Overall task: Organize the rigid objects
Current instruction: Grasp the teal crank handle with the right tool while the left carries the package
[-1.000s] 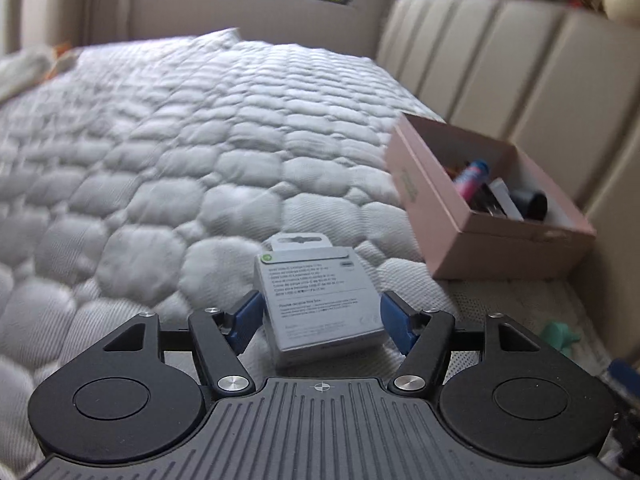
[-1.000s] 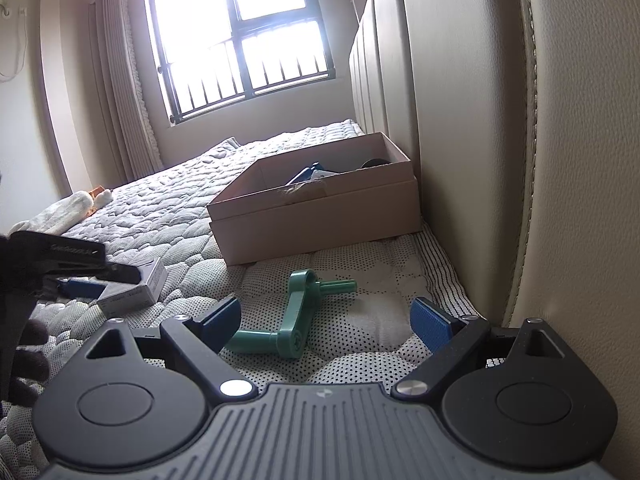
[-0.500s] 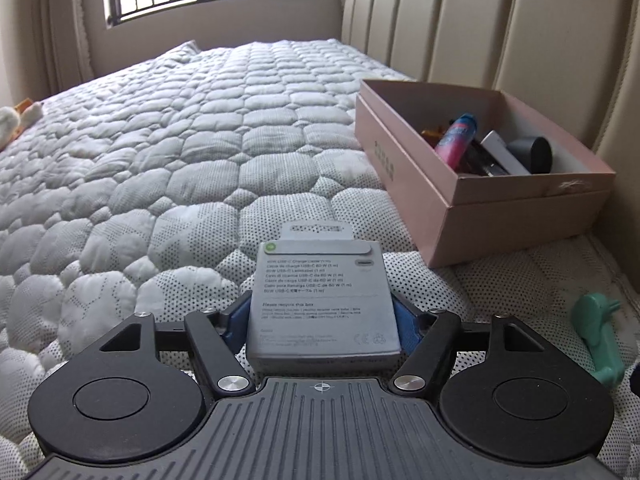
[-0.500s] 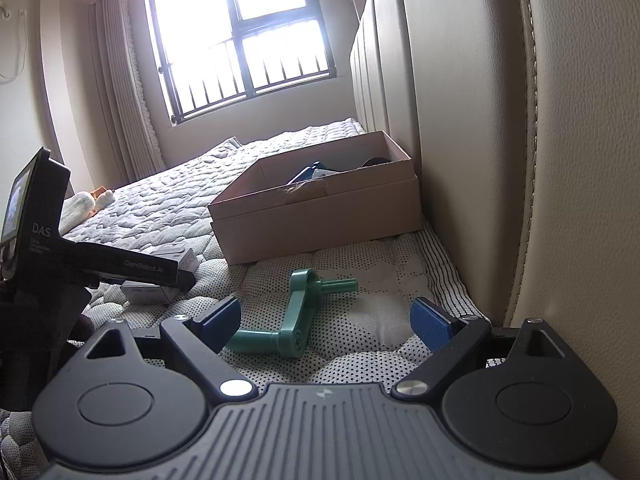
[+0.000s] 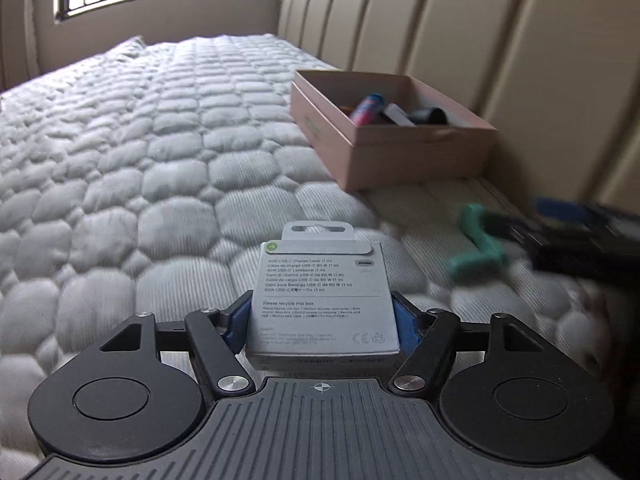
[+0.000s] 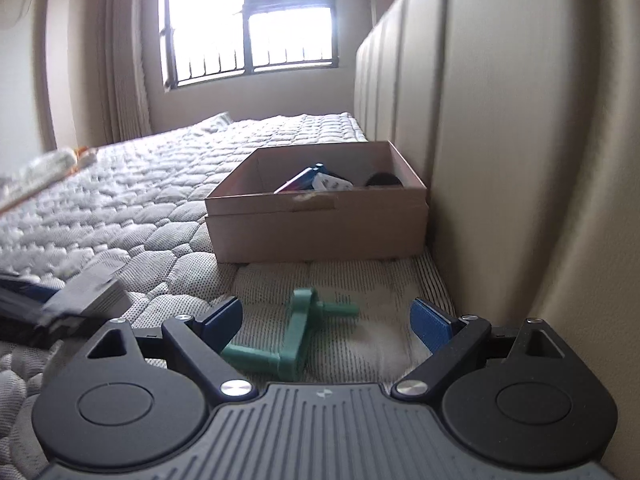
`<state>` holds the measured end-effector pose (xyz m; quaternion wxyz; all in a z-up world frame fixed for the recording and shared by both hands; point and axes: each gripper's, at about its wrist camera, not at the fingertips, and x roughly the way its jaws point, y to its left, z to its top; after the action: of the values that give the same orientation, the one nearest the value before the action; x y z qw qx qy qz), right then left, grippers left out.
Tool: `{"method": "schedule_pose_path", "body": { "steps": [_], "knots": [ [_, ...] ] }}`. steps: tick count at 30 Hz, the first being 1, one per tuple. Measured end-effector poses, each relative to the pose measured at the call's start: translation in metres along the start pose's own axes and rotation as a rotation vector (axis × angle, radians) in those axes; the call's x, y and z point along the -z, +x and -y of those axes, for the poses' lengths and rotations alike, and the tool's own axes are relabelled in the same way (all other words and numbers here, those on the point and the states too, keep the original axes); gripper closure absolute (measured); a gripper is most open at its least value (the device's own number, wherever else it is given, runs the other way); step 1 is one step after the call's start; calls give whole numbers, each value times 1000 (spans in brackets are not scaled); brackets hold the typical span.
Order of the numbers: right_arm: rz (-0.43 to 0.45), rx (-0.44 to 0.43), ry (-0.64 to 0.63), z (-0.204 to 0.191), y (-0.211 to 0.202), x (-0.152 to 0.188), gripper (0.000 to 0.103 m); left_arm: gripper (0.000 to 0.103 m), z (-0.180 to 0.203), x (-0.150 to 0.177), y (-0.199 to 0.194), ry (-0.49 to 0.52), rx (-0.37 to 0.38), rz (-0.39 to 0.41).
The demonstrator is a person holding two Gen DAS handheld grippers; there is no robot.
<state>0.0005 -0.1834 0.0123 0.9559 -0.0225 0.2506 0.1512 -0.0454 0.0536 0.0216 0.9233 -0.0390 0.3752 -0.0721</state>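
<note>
Between your left gripper (image 5: 322,330)'s jaws sits one grey cable box (image 5: 322,300), label up, its near end deep between the blue pads; both pads lie against its sides, so the jaws stand wide and clamped on it. It looks raised off the quilted mattress (image 5: 120,168), though the frames do not settle that.

Right gripper (image 6: 326,322): jaws wide apart, gripping nothing. One green crank-shaped handle (image 6: 298,336) lies on the mattress between them, nearer the left pad; whether that pad touches it I cannot tell.

Pose: your left gripper tilts down toward the mattress, aimed at the far headboard side. Your right gripper runs low, close along the padded headboard (image 6: 500,140) on its right.

Count: one pink cardboard box (image 5: 400,152), far right against the headboard, holding at least three items — a pink-and-blue tube, a white piece, a black round thing. Two grippers in view.
</note>
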Motion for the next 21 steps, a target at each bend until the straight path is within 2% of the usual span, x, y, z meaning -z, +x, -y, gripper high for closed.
{"method": "schedule_pose_path", "body": {
  "steps": [2, 3, 5, 7, 9, 11, 16, 21],
  "knots": [
    [-31, -3, -17, -3, 11, -8, 17, 29, -2, 6, -4, -9, 29, -7],
    [-56, 3, -14, -3, 19, -12, 23, 29, -3, 9, -7, -12, 36, -5],
    [-114, 14, -2, -4, 32, -16, 30, 29, -6, 13, -11, -22, 46, 0],
    [-156, 16, 1, -5, 41, -18, 34, 29, -9, 15, -14, -33, 52, 4],
    [-180, 34, -24, -8, 46, -17, 51, 29, -11, 17, -17, -43, 60, 7],
    [-196, 48, -68, -14, 46, -17, 58, 29, -12, 20, -21, -49, 71, 10],
    [-159, 31, -126, -25, 13, -23, 60, 29, -6, 26, -28, -41, 105, 5],
    [-116, -19, -159, -30, -39, -35, 61, 29, 13, 31, -28, 26, 181, -42]
  ]
}}
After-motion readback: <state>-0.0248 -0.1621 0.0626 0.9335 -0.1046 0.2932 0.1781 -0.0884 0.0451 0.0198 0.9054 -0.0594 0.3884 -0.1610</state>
